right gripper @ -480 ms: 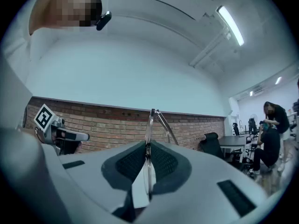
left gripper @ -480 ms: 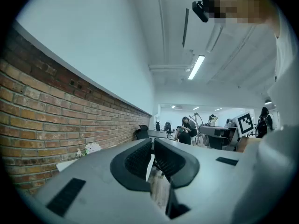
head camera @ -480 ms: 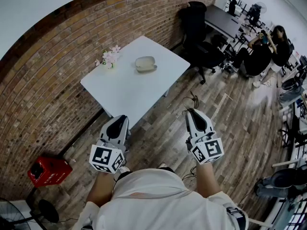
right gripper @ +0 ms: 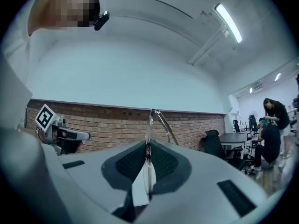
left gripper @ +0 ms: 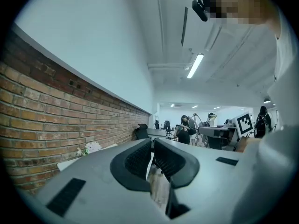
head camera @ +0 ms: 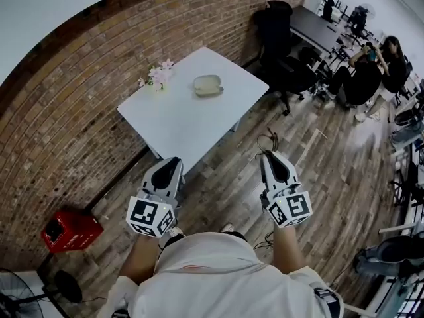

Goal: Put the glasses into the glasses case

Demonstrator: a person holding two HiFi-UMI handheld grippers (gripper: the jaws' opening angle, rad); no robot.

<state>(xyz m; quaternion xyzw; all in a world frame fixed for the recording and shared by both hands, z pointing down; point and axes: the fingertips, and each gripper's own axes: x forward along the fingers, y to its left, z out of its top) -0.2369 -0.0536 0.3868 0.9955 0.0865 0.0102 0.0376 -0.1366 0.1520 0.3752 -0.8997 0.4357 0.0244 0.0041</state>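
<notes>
A pale oval glasses case (head camera: 207, 85) lies closed on the white table (head camera: 179, 124), well ahead of both grippers. I stand back from the table with both grippers held level over the wooden floor. My right gripper (head camera: 270, 155) is shut on the thin-framed glasses (right gripper: 149, 125), which stand on edge between its pads (right gripper: 163, 161) and stick out past the tips. My left gripper (head camera: 173, 159) is near the table's front corner, jaws together with nothing between them (left gripper: 152, 143).
A small bunch of pink flowers (head camera: 158, 75) stands at the table's left edge by the brick wall. A red box (head camera: 69, 230) and a fan (head camera: 40, 290) sit on the floor at left. Black office chairs (head camera: 281, 42) and seated people (head camera: 371, 68) are beyond the table at right.
The head view has shifted slightly, so the table sits a little further right in the picture. Both grippers keep the same pose, and the right one still grips the glasses.
</notes>
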